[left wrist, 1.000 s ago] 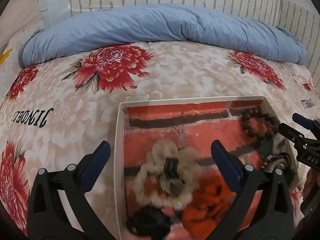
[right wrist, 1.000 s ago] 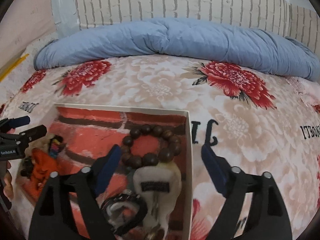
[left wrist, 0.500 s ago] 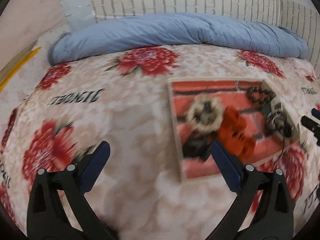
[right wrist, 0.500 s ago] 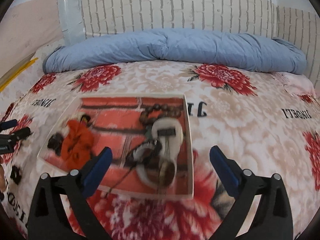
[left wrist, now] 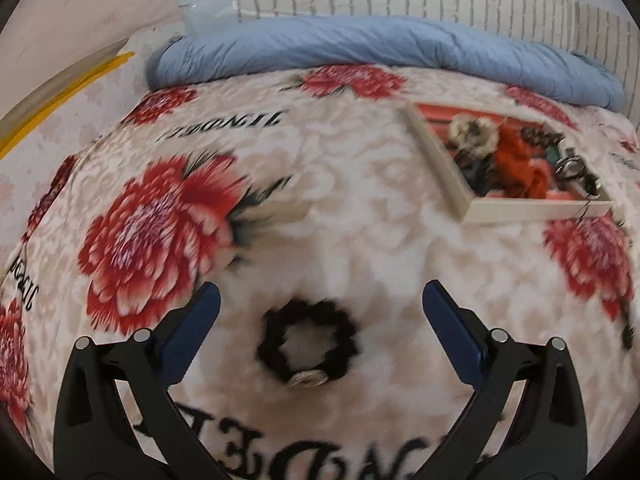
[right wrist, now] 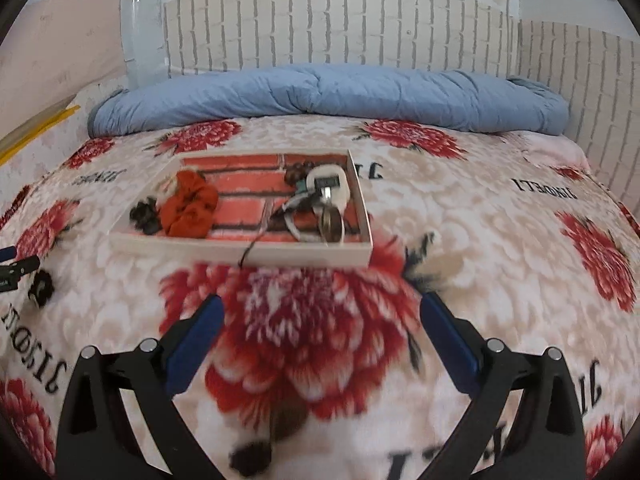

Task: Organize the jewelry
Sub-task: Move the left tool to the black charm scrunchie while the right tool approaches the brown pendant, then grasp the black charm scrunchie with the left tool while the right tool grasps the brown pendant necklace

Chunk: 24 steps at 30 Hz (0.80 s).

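A black scrunchie with a metal charm lies on the floral bedspread, between the jaws of my open left gripper. It also shows small at the left of the right wrist view. A shallow white tray with a brick-print floor holds an orange scrunchie, a dark bead bracelet, a white watch-like item and other pieces. In the left wrist view the tray sits at the far right. My right gripper is open and empty, well short of the tray.
A rolled blue duvet lies along the far edge of the bed against a white brick wall. A small dark object lies on the bedspread low between the right gripper's fingers. The left gripper's tip shows at the left edge.
Both grippers have pulled back from the tray and stayed open. The left one swung left and now frames the black scrunchie on the bedspread.
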Tool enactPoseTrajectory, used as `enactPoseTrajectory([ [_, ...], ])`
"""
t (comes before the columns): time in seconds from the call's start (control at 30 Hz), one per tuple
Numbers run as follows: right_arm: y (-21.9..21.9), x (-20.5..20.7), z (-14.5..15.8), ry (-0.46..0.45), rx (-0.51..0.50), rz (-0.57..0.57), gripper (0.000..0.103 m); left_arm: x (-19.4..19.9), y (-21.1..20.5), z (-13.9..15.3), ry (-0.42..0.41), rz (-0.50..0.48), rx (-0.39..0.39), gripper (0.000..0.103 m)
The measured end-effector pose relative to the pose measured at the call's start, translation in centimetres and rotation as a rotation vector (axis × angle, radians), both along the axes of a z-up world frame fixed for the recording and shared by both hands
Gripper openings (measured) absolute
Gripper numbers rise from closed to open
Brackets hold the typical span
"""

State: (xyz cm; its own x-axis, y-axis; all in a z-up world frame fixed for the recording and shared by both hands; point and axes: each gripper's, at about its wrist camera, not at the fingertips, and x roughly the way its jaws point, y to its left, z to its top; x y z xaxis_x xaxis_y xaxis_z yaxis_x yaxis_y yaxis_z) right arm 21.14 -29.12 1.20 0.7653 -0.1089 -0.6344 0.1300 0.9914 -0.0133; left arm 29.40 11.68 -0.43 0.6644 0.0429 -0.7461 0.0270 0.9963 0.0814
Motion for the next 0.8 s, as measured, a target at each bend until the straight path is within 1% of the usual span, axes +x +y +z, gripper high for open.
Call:
enactPoseTrajectory([
  [0.07, 0.4, -1.3, -0.9, 0.007, -0.006, -0.027, 0.096, -0.2, 0.8, -0.6, 0.005, 0.008, -0.010, 0.098],
  [0.13, 0.8, -2.1, -2.1, 0.040, 0.000, -0.033, 0.096, -0.3, 1.6, -1.3, 0.010, 0.014, -0.024, 0.098],
  [0.3, 2.0, -3.6, -4.8, 0.120, -0.004, -0.049, 0.096, -0.2, 1.6, -2.4, 0.014, 0.008, 0.004, 0.098],
  [0.37, 2.4, -3.8, -5.3, 0.139, 0.007, -0.048, 0.096, -0.1, 1.7, -2.8, 0.017, 0.000, -0.011, 0.098],
  [0.47, 3.1, -4.1, -5.4, 0.147, -0.009, -0.055, 0.096, 0.3, 2.1, -3.4, 0.025, -0.005, -0.040, 0.098],
  [0.6, 3.8, -4.3, -5.8, 0.167, -0.033, -0.068, 0.095, 0.7, 2.1, -4.0, 0.036, -0.008, -0.033, 0.098],
  [0.63, 4.0, -4.3, -6.0, 0.176, -0.034, -0.068, 0.092, 0.8, 2.2, -4.2, 0.039, -0.015, -0.045, 0.098],
  [0.67, 4.1, -4.3, -6.1, 0.186, -0.034, -0.068, 0.087, 0.9, 2.2, -4.2, 0.038, -0.020, -0.054, 0.098],
  [0.7, 4.2, -4.4, -6.3, 0.192, -0.034, -0.069, 0.084, 1.0, 2.3, -4.2, 0.036, -0.025, -0.062, 0.098],
  [0.77, 4.1, -4.2, -6.6, 0.208, -0.032, -0.078, 0.072, 1.3, 2.3, -4.4, 0.038, -0.035, -0.070, 0.097],
  [0.8, 3.9, -4.2, -6.7, 0.213, -0.024, -0.082, 0.069, 1.4, 2.3, -4.5, 0.041, -0.039, -0.073, 0.096],
])
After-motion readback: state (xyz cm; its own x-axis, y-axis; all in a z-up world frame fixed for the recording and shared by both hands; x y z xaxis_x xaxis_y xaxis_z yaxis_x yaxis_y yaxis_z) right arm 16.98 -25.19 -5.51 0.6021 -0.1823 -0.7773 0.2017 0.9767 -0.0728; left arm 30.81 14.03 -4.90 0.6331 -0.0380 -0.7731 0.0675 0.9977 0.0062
